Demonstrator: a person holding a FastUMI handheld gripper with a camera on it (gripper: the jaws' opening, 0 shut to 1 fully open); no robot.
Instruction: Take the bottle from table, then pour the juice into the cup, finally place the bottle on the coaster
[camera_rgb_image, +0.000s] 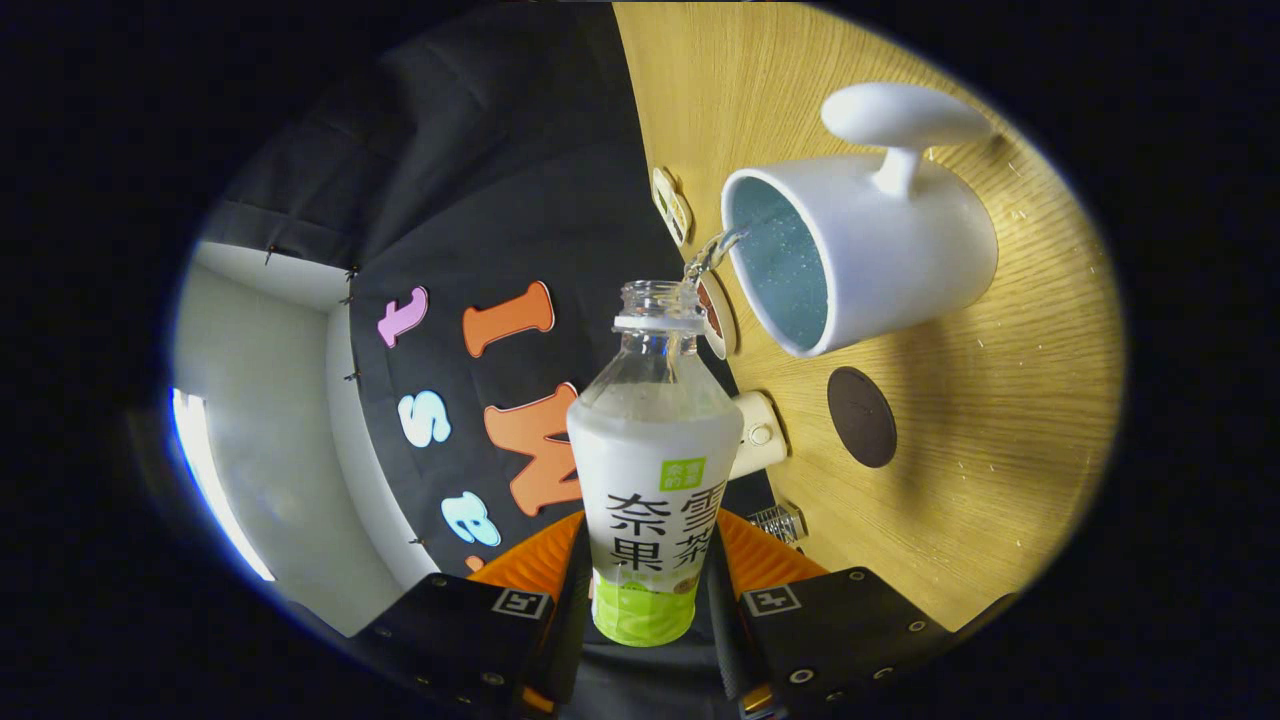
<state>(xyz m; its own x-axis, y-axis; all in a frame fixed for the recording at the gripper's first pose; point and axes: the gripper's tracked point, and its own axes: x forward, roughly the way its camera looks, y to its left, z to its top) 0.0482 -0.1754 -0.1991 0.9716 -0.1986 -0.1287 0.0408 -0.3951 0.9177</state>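
The gripper clamps the tilted bottle, whose long axis aims its mouth at the cup, coaster just beside.

Counter: light wood grain, tilted steeply in gripper view. On it: white cup with handle, blue speckled inside; dark round coaster just beside cup, apart from it; few small items along counter's edge by black cloth, too small to identify. Hand-held gripper fingers clamp bottle, off counter.
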